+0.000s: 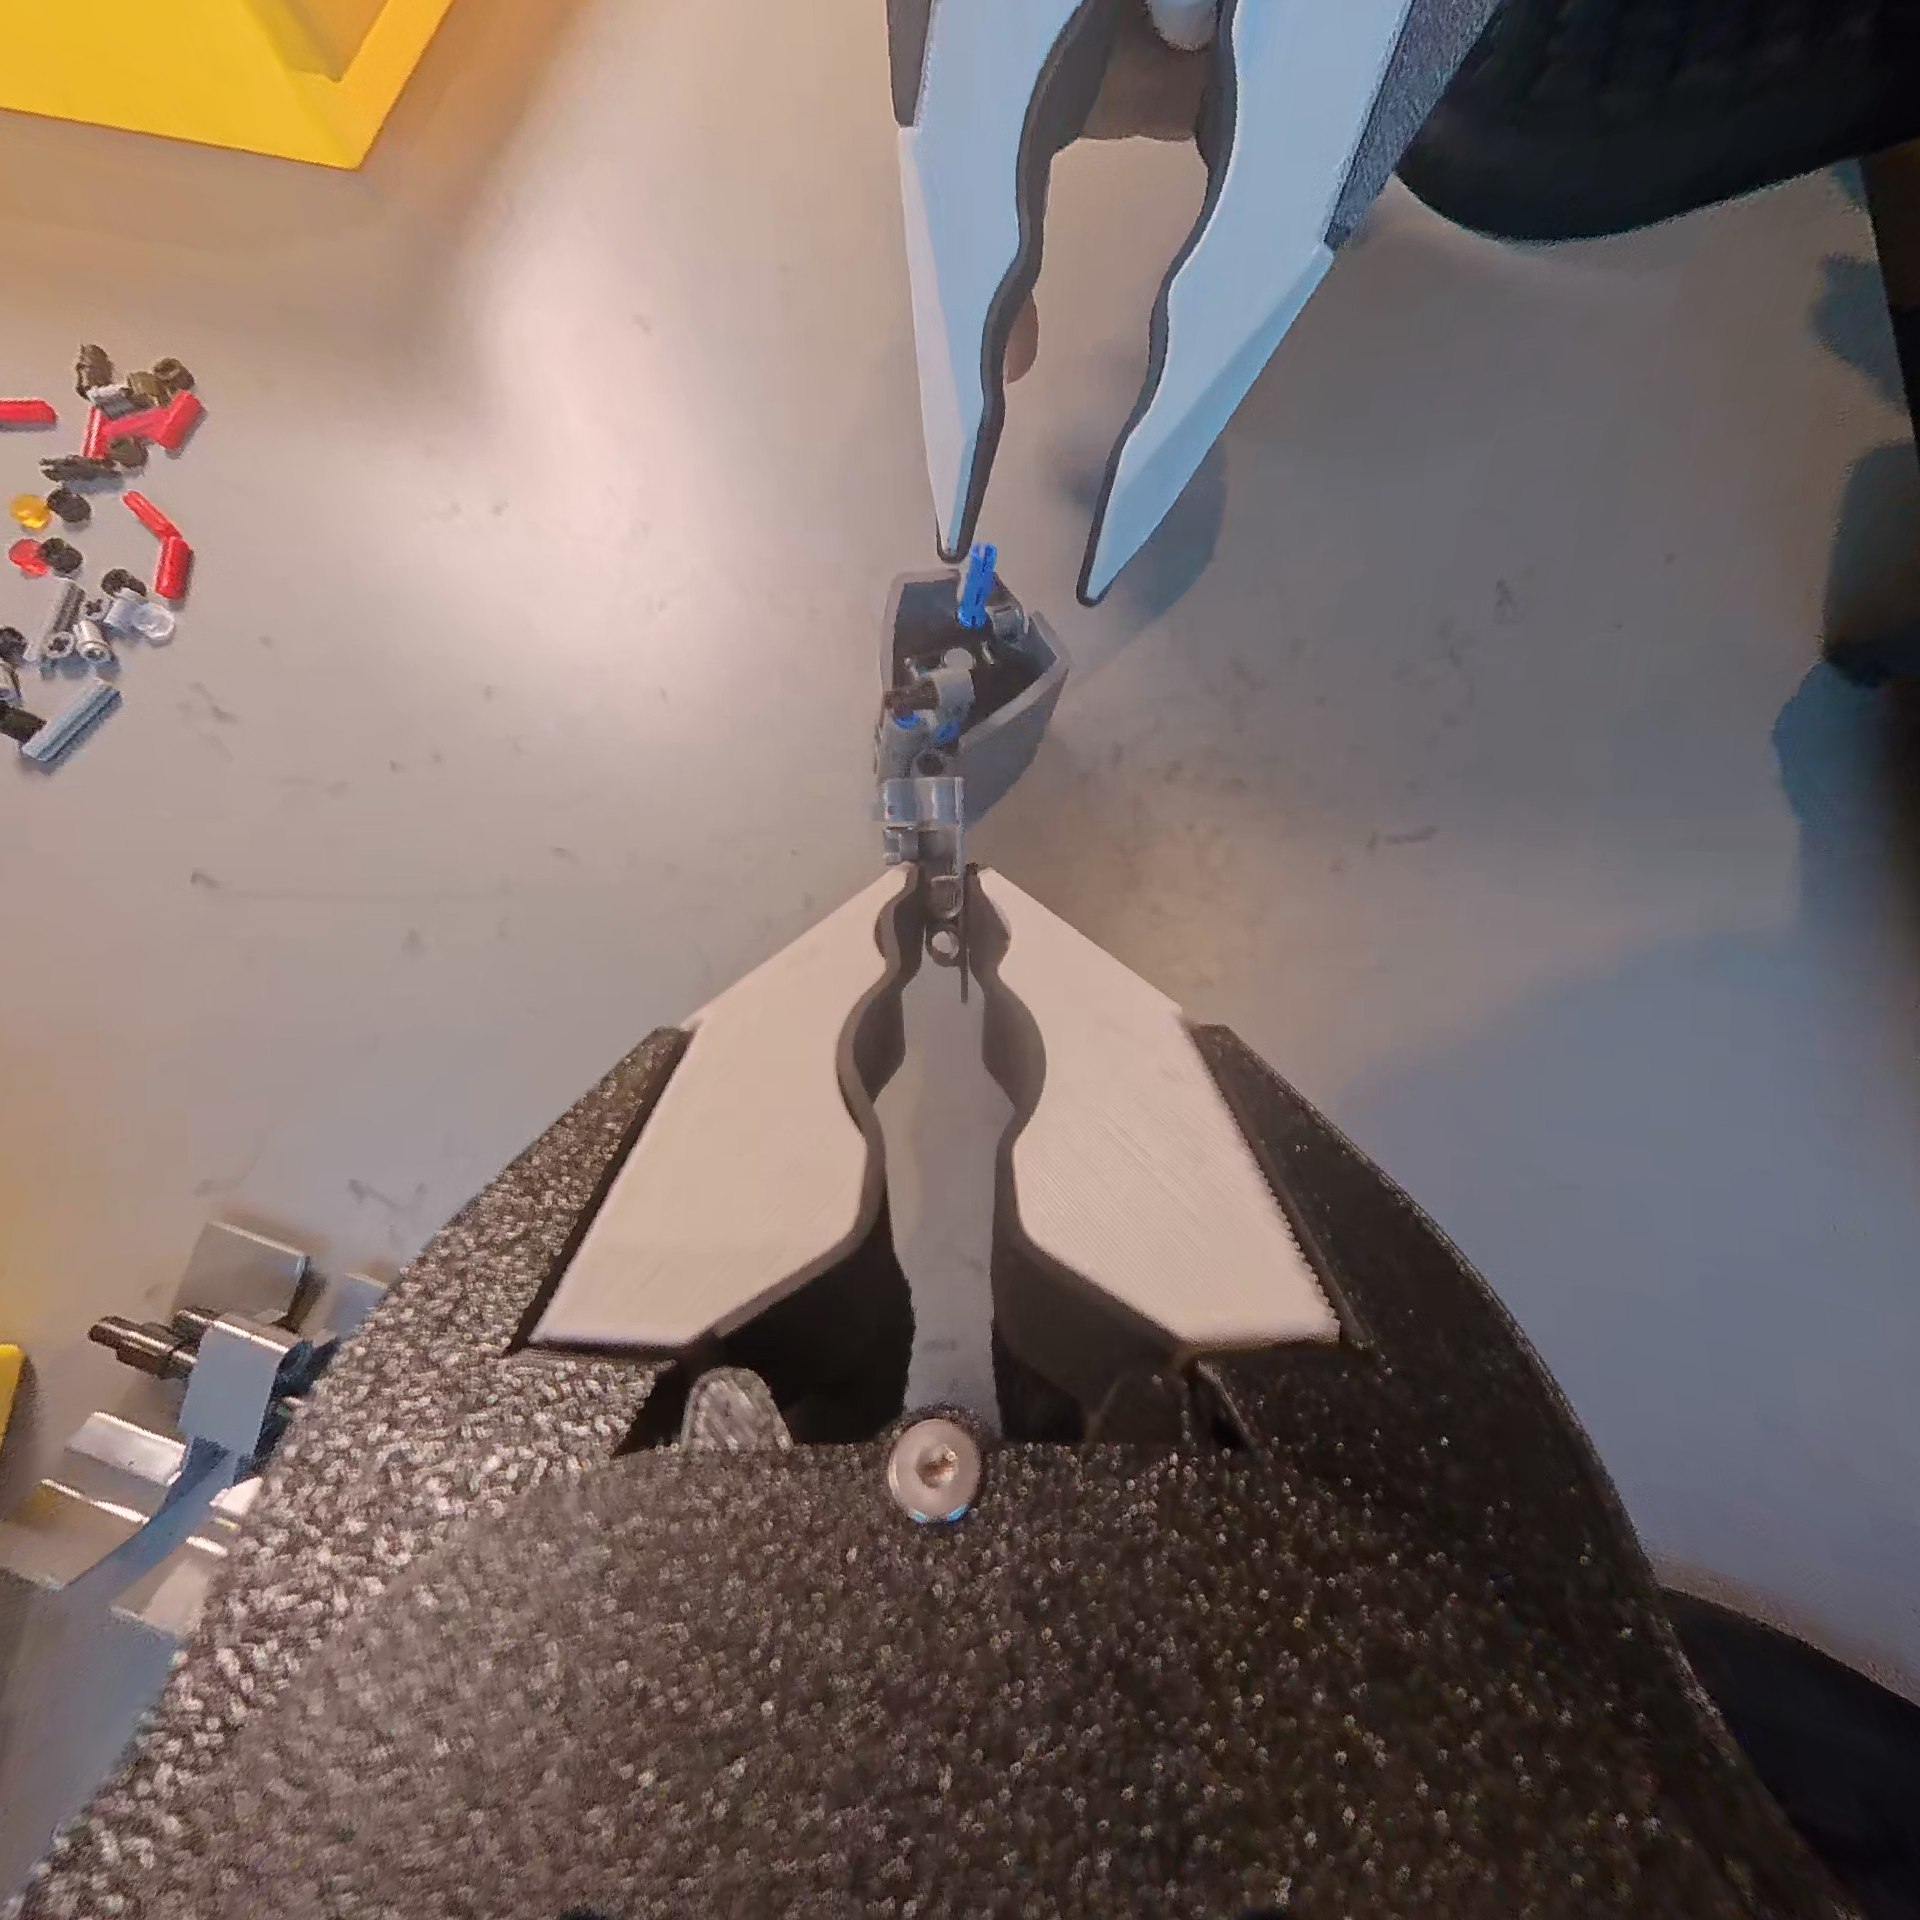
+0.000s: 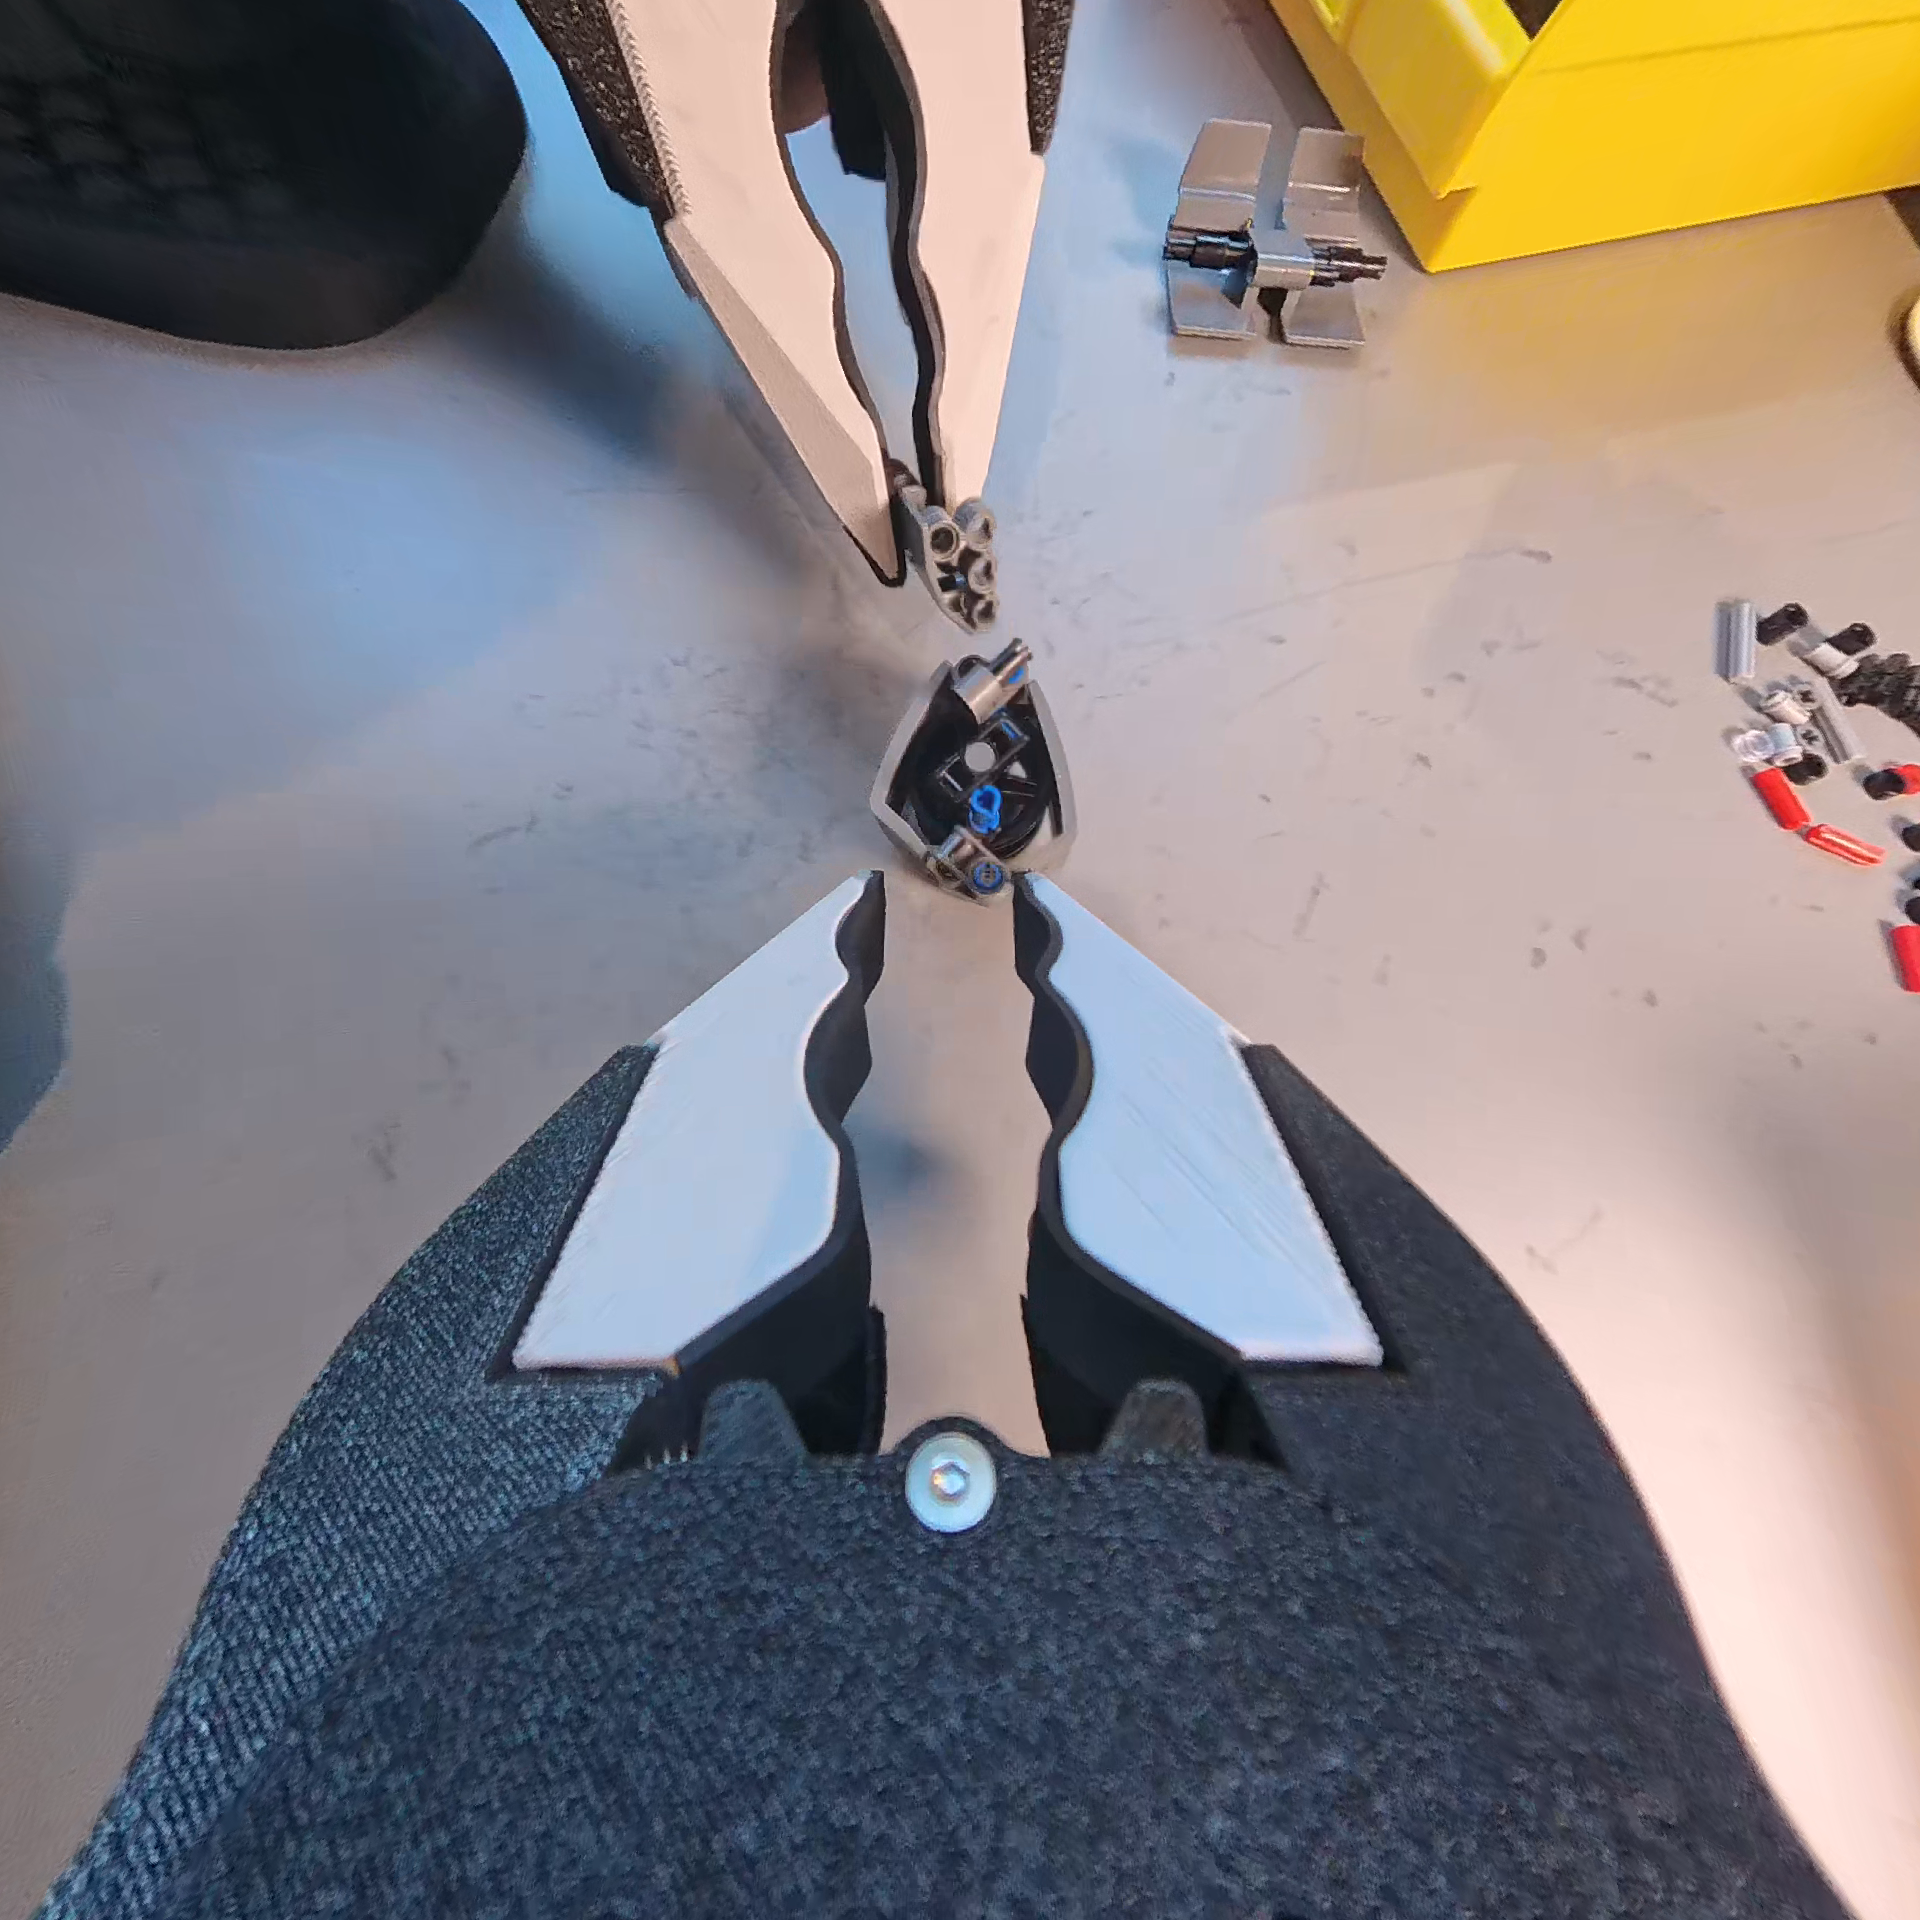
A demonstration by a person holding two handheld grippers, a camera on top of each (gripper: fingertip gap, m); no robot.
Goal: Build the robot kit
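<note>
My left gripper [image 1: 940, 904] is shut on the thin grey beam [image 1: 943, 925] of a small brick assembly [image 1: 977, 707], a grey curved shell with dark parts inside, held above the grey table [image 1: 520, 935]. A blue pin [image 1: 977, 592] sticks out of the shell's far end. My right gripper [image 1: 1023, 571] comes in from the top, open, with one fingertip [image 1: 951, 535] right beside the blue pin. In the right wrist view my right gripper [image 2: 948, 883] is open just short of the shell [image 2: 971, 779], with the blue pin [image 2: 985, 816] inside it. The left gripper [image 2: 920, 530] holds the holed beam [image 2: 961, 566] beyond.
A yellow bin [image 1: 208, 73] [image 2: 1610, 125] stands at the table's edge. Several small red, black and grey loose pieces [image 1: 94, 540] [image 2: 1829, 748] lie in a cluster. A second grey sub-assembly [image 1: 208, 1382] [image 2: 1268, 249] sits near the bin. A dark soft object [image 2: 208, 156] lies at one side. One gripper's finger ends stand about 7 cm off the other's.
</note>
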